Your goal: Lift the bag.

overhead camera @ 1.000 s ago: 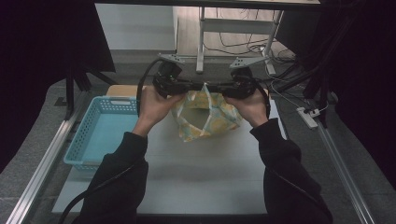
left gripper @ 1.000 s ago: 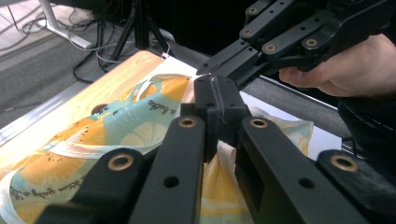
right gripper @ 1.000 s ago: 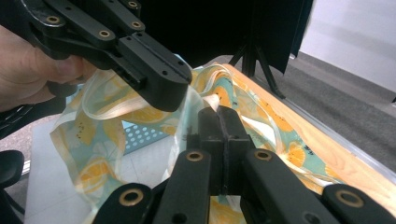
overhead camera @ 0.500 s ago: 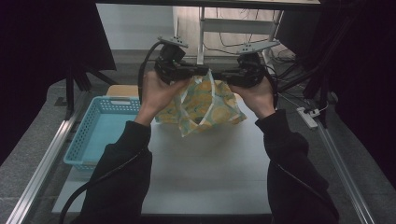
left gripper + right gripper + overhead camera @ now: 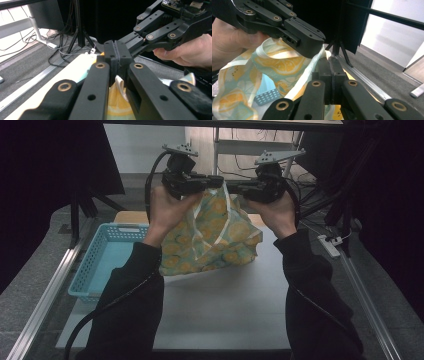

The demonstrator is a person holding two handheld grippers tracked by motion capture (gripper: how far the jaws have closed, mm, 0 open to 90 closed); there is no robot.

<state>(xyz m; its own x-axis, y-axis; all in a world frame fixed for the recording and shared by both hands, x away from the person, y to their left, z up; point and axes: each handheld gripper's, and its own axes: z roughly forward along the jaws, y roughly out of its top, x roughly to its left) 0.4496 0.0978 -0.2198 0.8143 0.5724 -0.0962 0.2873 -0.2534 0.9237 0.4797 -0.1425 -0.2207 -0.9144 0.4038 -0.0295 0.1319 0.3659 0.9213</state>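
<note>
High view: my left gripper (image 5: 216, 181) and right gripper (image 5: 239, 185) hold the lemon-print cloth (image 5: 212, 240) raised above the white table (image 5: 220, 310) — blue basket (image 5: 102, 265) beside it. Left gripper view: jaws pinch a cloth edge (image 5: 119, 83). Right gripper view: jaws pressed together on the cloth (image 5: 262, 72).

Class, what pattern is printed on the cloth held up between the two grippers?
Yellow lemon slices on pale green fabric cloth, clearest in the right gripper view.

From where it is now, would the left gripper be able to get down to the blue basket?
Probably not yet. The left gripper is shut on the lemon-print cloth, raised and shared with the right gripper. The blue basket sits open just left of it, nothing between.
</note>
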